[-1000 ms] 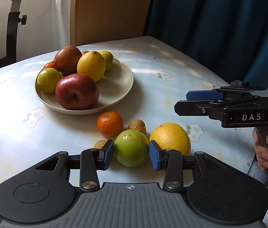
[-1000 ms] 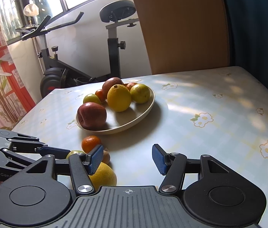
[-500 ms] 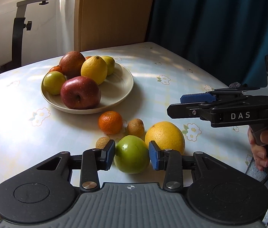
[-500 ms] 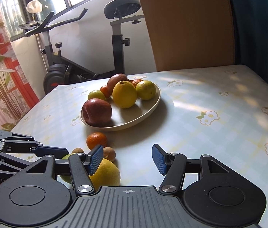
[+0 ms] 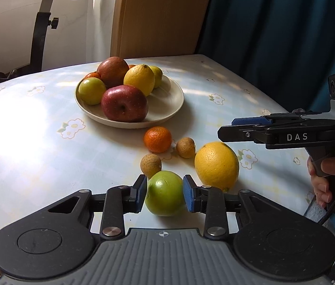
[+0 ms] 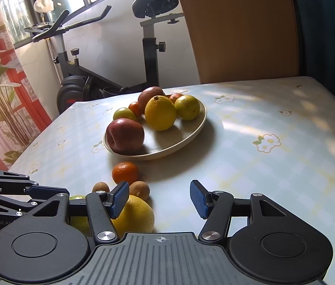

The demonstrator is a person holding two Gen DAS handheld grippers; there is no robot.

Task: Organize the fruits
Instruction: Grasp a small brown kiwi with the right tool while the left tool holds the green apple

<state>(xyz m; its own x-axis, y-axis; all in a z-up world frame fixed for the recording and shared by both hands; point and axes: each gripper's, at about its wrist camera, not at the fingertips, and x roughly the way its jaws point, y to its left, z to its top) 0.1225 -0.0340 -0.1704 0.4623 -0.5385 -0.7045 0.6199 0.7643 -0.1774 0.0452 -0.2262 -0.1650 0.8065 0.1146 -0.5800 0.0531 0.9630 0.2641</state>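
My left gripper [image 5: 165, 192] has a green apple [image 5: 165, 193] between its blue pads, which touch both sides of it as the jaws are closing. Just right of it lies a large yellow citrus [image 5: 216, 162]. Beyond them sit a mandarin [image 5: 157, 139] and two small brown fruits [image 5: 150, 165]. A cream plate [image 5: 167, 104] farther back holds a red apple [image 5: 124, 103], a lemon and several other fruits. My right gripper [image 6: 160, 198] stands open above bare tablecloth with nothing between its fingers; the yellow citrus [image 6: 134, 213] lies behind its left finger.
A floral tablecloth [image 6: 274, 128] covers the table. An exercise bike [image 6: 148, 54] and a wooden chair back [image 6: 234, 28] stand beyond the far edge, with a dark blue curtain [image 5: 274, 23] at the right. A hand [image 5: 322, 180] holds the right gripper's handle.
The left gripper's pads have drawn in from a visible gap to contact with the green apple, and the left view has shifted a little. The right gripper has stayed put.
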